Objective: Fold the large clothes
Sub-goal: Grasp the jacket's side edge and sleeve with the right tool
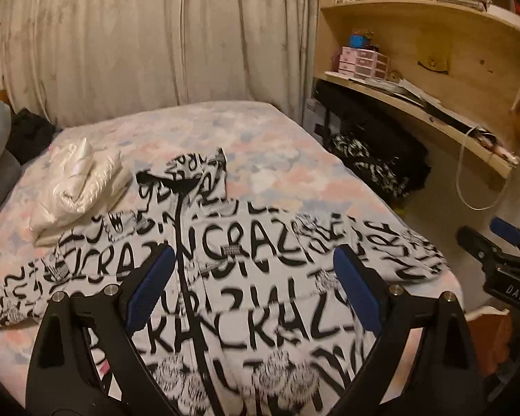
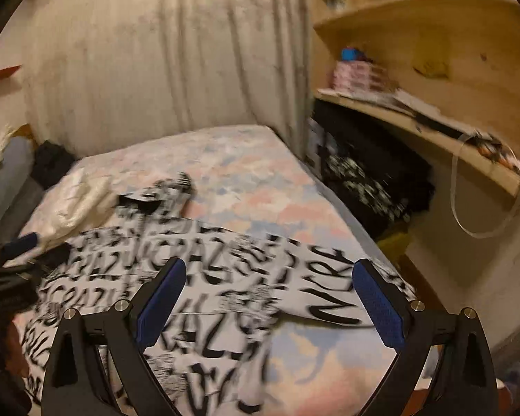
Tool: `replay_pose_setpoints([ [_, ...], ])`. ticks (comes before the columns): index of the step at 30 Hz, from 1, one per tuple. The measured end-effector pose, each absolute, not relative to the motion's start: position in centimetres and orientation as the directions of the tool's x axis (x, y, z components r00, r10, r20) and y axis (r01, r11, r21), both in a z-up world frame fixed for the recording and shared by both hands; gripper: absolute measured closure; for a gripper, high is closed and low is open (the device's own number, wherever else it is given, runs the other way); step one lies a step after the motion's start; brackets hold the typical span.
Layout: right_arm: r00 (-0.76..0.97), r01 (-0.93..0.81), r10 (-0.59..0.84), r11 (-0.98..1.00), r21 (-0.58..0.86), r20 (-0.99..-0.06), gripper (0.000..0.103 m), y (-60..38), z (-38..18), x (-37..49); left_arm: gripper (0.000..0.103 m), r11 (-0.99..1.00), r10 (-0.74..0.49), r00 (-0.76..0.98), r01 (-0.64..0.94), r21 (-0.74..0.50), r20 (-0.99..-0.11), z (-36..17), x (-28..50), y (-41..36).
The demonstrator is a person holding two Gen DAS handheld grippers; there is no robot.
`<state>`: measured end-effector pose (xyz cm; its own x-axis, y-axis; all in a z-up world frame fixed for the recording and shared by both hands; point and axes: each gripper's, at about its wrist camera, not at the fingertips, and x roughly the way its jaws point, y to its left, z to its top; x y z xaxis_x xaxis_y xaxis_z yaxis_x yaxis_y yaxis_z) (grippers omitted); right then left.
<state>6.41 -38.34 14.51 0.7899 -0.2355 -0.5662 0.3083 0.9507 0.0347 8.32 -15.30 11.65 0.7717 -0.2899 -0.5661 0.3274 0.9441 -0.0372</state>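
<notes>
A large white jacket (image 1: pixel 246 270) printed with black lettering lies spread front-up on the bed, its black zipper running toward me and its sleeves stretched out to both sides. My left gripper (image 1: pixel 254 267) hovers above the jacket's chest, jaws wide apart with nothing between the blue pads (image 1: pixel 149 284). My right gripper (image 2: pixel 268 279) hangs open over the jacket (image 2: pixel 204 277) near its right sleeve, also holding nothing. The right gripper (image 1: pixel 495 253) shows at the right edge of the left wrist view, off the bed's side.
A folded cream garment (image 1: pixel 76 187) lies on the pastel bedsheet (image 1: pixel 260 159) by the jacket's collar. Curtains (image 1: pixel 156 34) hang behind the bed. A curved wooden desk (image 1: pixel 433 114) with shelves stands to the right, dark bags (image 1: pixel 374 159) under it.
</notes>
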Motion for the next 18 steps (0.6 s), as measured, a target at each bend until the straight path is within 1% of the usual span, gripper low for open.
replay_pose_setpoints([
  [3,0.749,0.37,-0.25,0.926,0.075,-0.614,0.005,-42.6,12.4,7.1,0.011,0.941,-0.292,0.747,0.337,-0.039,-0.597,10.0,10.1,-17.4],
  [7,0.675,0.469,-0.275,0.876,0.111,-0.685,0.005,-47.6,8.0,7.9,0.011,0.94,-0.305,0.681,0.326,-0.098,-0.666,6.1,13.0,-19.5],
  [9,0.633,0.504,-0.275,0.856,0.116,-0.723,0.005,-49.6,5.3,8.4,0.011,0.949,-0.283,0.665,0.299,-0.101,-0.691,3.6,14.3,-20.3],
  [12,0.573,0.555,-0.224,0.814,0.172,-0.788,0.005,-53.2,1.3,9.2,0.011,0.96,-0.241,0.63,0.266,-0.086,-0.738,0.0,16.2,-21.5],
  [14,0.538,0.596,-0.159,0.766,0.241,-0.828,0.006,-55.5,-2.1,9.7,0.012,0.963,-0.232,0.6,0.254,-0.094,-0.766,-2.3,17.1,-22.1],
  [17,0.504,0.657,-0.08,0.681,0.322,-0.86,0.012,-58.2,-6.0,9.9,0.012,0.964,-0.232,0.546,0.242,-0.113,-0.805,-4.9,18.2,-22.4],
  [18,0.502,0.672,-0.044,0.649,0.358,-0.864,0.017,-59.3,-7.3,10.1,0.012,0.964,-0.233,0.53,0.236,-0.122,-0.815,-5.6,18.4,-22.4],
])
